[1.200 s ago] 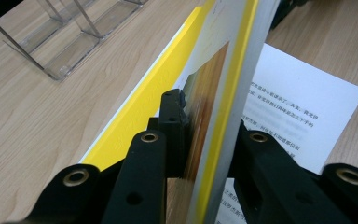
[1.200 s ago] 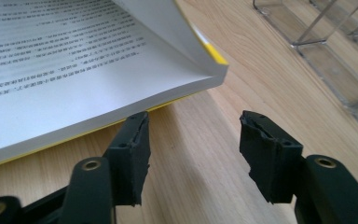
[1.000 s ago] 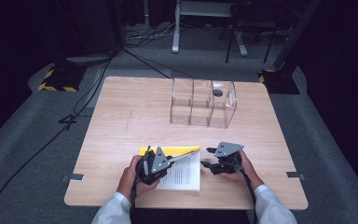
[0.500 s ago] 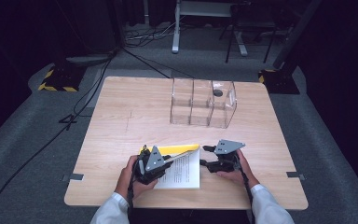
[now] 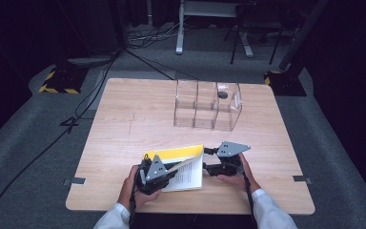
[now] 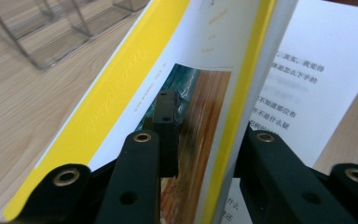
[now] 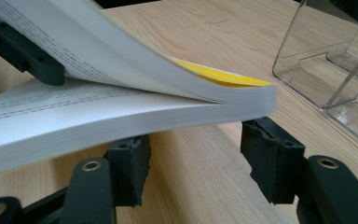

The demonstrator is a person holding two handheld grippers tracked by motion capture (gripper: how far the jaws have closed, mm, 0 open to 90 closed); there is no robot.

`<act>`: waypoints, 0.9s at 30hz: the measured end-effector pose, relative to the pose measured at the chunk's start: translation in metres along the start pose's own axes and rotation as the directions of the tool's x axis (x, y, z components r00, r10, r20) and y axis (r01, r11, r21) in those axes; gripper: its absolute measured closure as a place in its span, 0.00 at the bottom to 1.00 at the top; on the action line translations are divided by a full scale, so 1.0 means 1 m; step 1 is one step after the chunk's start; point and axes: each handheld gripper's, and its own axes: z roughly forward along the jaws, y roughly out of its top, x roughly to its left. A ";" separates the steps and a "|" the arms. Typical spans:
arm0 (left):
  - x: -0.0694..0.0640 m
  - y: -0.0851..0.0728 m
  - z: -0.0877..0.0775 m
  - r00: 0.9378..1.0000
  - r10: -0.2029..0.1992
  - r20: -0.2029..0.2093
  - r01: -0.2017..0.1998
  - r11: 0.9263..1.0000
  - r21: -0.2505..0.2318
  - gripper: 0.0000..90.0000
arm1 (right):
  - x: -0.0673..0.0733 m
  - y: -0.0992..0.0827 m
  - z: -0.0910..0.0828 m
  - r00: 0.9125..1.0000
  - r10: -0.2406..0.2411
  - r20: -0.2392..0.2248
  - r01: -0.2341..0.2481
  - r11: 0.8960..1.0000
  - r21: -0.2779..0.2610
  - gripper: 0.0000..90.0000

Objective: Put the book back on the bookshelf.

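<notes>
Book (image 5: 183, 167) with yellow cover, Chinese text, left fingers (image 6: 165, 121) clamping cover

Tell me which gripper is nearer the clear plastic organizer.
Right. The right gripper sits at the book's right edge, in front of the organizer; the left gripper sits farther left, clamping the cover.

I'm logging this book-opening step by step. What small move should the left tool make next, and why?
Probably swing the left tool further over, laying the yellow cover open. It pinches the cover and first pages, lifted off the book, while the right tool stands open at the book's edge.
</notes>
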 end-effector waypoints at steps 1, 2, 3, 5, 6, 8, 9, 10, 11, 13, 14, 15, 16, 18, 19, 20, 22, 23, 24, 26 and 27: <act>-0.002 0.003 0.003 1.000 0.008 0.003 -0.008 1.000 -0.003 0.82 | 0.001 0.001 0.000 1.000 -0.014 0.011 0.014 1.000 0.008 0.48; -0.003 0.006 0.005 1.000 0.011 0.008 -0.011 1.000 -0.006 0.82 | 0.001 0.003 -0.001 1.000 -0.023 0.020 0.023 1.000 0.010 0.48; -0.003 0.009 0.008 1.000 0.013 0.019 -0.013 1.000 -0.014 0.81 | 0.001 0.003 -0.003 0.999 -0.025 0.027 0.024 1.000 0.010 0.50; -0.002 0.015 0.011 0.999 0.006 0.041 -0.004 0.999 -0.040 0.81 | -0.006 0.004 -0.011 1.000 0.010 0.019 -0.010 1.000 -0.007 0.50; -0.002 0.020 0.014 0.998 0.002 0.055 0.001 0.999 -0.053 0.81 | -0.008 0.004 -0.015 0.999 0.020 0.029 -0.019 0.999 -0.026 0.50; -0.004 0.027 0.019 0.998 0.016 0.064 -0.012 0.998 -0.065 0.81 | -0.010 0.006 -0.025 0.997 0.019 0.077 -0.016 0.999 -0.043 0.51; -0.005 0.029 0.020 0.998 0.017 0.068 -0.012 0.997 -0.072 0.81 | -0.011 0.007 -0.029 0.996 0.015 0.094 -0.011 0.999 -0.048 0.51; -0.006 0.033 0.023 0.997 0.019 0.079 -0.012 0.996 -0.087 0.80 | -0.011 0.008 -0.033 0.995 0.015 0.103 -0.009 0.999 -0.053 0.51; -0.006 0.036 0.024 0.996 0.024 0.086 -0.015 0.995 -0.098 0.80 | -0.013 0.009 -0.039 0.993 0.019 0.115 -0.012 0.998 -0.065 0.51; -0.006 0.041 0.027 0.996 0.023 0.086 -0.013 0.993 -0.116 0.80 | -0.015 0.011 -0.048 0.992 0.026 0.125 -0.015 0.996 -0.086 0.52; -0.006 0.043 0.028 0.996 0.027 0.083 -0.017 0.993 -0.121 0.80 | -0.016 0.013 -0.053 0.991 0.028 0.130 -0.014 0.995 -0.103 0.52; -0.005 0.044 0.028 0.996 0.023 0.084 -0.013 0.992 -0.127 0.80 | -0.016 0.014 -0.057 0.991 0.035 0.130 -0.019 0.993 -0.120 0.52; -0.004 0.045 0.028 0.996 0.023 0.086 -0.011 0.991 -0.136 0.80 | -0.016 0.016 -0.061 0.991 0.037 0.128 -0.020 0.991 -0.133 0.53; -0.003 0.045 0.027 0.996 0.023 0.092 -0.010 0.989 -0.145 0.80 | -0.015 0.019 -0.065 0.992 0.039 0.121 -0.021 0.989 -0.149 0.54; -0.003 0.045 0.027 0.996 0.023 0.090 -0.009 0.989 -0.148 0.80 | -0.014 0.020 -0.065 0.991 0.032 0.127 -0.013 0.989 -0.148 0.55; -0.003 0.045 0.025 0.996 0.019 0.086 -0.006 0.989 -0.149 0.80 | -0.013 0.022 -0.065 0.991 0.030 0.130 -0.010 0.989 -0.148 0.55; -0.002 0.043 0.022 0.996 0.022 0.083 -0.009 0.988 -0.157 0.80 | -0.012 0.024 -0.063 0.992 0.033 0.122 -0.013 0.988 -0.157 0.55; -0.001 0.042 0.020 0.996 0.020 0.083 -0.006 0.987 -0.162 0.80 | -0.011 0.026 -0.063 0.993 0.030 0.115 -0.012 0.987 -0.161 0.55; 0.000 0.040 0.018 0.996 0.019 0.085 -0.005 0.986 -0.165 0.79 | -0.010 0.028 -0.062 0.993 0.025 0.113 -0.006 0.986 -0.165 0.55; 0.000 0.038 0.013 0.996 0.015 0.084 0.000 0.986 -0.169 0.79 | -0.006 0.032 -0.060 0.994 0.013 0.112 0.006 0.986 -0.168 0.55; 0.000 0.036 0.010 0.997 0.018 0.077 -0.005 0.985 -0.170 0.79 | -0.004 0.034 -0.059 0.994 0.009 0.109 0.010 0.985 -0.172 0.55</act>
